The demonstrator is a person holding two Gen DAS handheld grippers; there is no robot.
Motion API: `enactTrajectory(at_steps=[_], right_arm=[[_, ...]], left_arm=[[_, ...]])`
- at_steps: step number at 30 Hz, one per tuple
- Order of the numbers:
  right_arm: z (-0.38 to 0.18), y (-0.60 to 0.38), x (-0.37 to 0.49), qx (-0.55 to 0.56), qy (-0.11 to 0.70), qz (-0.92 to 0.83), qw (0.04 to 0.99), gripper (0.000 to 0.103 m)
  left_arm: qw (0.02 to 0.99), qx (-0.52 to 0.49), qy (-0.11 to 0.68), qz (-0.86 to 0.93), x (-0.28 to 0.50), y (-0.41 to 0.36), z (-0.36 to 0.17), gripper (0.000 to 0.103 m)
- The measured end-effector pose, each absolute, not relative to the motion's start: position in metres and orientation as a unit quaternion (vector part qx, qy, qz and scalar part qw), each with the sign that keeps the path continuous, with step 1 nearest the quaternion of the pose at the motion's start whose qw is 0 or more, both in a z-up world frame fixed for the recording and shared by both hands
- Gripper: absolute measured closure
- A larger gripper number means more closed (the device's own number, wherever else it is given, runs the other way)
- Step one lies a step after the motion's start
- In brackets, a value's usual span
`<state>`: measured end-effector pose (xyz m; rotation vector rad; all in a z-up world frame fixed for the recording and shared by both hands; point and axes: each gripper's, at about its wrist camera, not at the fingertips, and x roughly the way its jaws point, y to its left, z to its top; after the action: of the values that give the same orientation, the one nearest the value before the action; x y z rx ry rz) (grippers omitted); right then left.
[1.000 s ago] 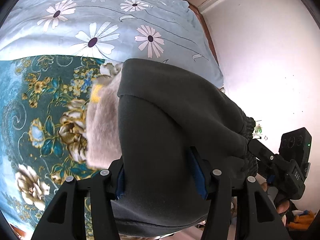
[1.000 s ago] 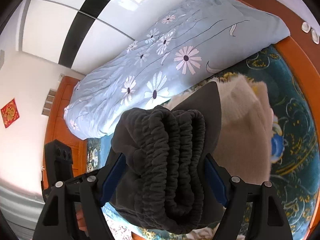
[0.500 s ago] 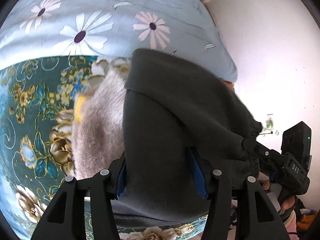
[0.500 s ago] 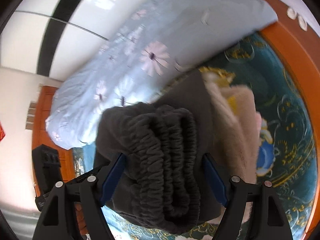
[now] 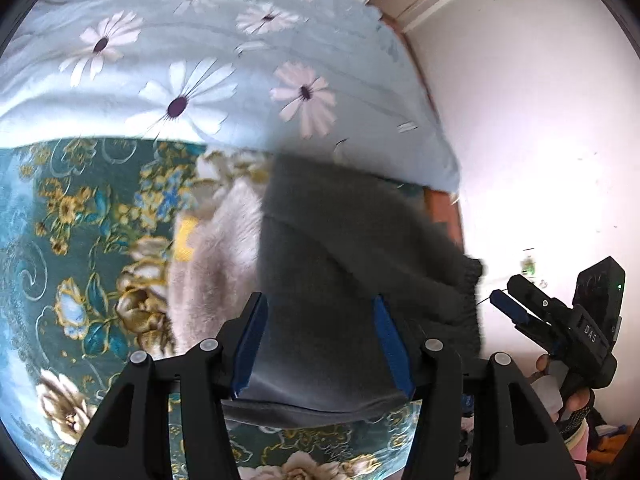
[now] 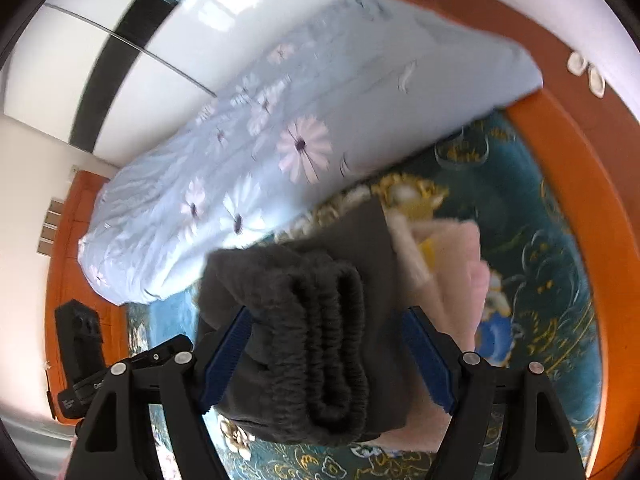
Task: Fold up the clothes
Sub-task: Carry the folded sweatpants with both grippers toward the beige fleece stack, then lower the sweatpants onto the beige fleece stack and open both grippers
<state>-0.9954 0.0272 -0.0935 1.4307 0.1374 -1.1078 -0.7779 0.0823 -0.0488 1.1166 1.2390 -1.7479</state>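
Folded dark grey trousers (image 5: 344, 264) hang between both grippers over the bed. My left gripper (image 5: 319, 298) is shut on the folded end, its blue pads pressing both sides. At the other end, my right gripper (image 6: 328, 312) is shut on the bunched elastic waistband (image 6: 320, 344). That right gripper (image 5: 520, 312) also shows at the right edge of the left wrist view, with a person's hand behind it. A folded beige fluffy garment (image 5: 212, 280) (image 6: 452, 264) lies on the sheet beside and partly under the trousers.
A teal floral bedsheet (image 5: 80, 240) (image 6: 540, 280) covers the bed. A light blue daisy quilt (image 5: 180, 80) (image 6: 280, 140) lies bunched along the far side. An orange wooden bed frame (image 6: 592, 184) rims the mattress. White wall (image 5: 540, 120) and wardrobe doors (image 6: 140, 20) stand beyond.
Both grippers have shifted across the bed and slightly down with the trousers still clamped. The trousers now overlap the beige garment more. Neither grip has altered.
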Motion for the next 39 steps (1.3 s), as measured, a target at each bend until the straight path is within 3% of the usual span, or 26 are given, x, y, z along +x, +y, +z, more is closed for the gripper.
enactTrajectory(at_steps=[5, 14, 23, 27, 32, 39], right_arm=[[-0.060, 0.018, -0.958, 0.585, 0.071, -0.434, 0.681, 0.022], [-0.122, -0.018, -0.935, 0.619, 0.151, -0.445, 0.629, 0.022], [-0.151, -0.033, -0.941, 0.642, 0.139, -0.436, 0.615, 0.022], [-0.142, -0.033, -0.937, 0.636, 0.154, -0.443, 0.614, 0.022], [-0.098, 0.000, -0.940, 0.615, 0.111, -0.445, 0.641, 0.022], [-0.097, 0.041, -0.922, 0.603, 0.132, -0.445, 0.650, 0.022]], left_arm=[[0.320, 0.459, 0.453, -0.694, -0.802, 0.100, -0.048, 0.046], [0.304, 0.477, 0.485, -0.667, -0.794, 0.102, -0.087, 0.046], [0.301, 0.473, 0.505, -0.656, -0.793, 0.091, -0.111, 0.046], [0.304, 0.478, 0.492, -0.661, -0.791, 0.098, -0.094, 0.046], [0.303, 0.484, 0.473, -0.670, -0.785, 0.113, -0.074, 0.046], [0.316, 0.515, 0.482, -0.635, -0.775, 0.126, -0.095, 0.046]])
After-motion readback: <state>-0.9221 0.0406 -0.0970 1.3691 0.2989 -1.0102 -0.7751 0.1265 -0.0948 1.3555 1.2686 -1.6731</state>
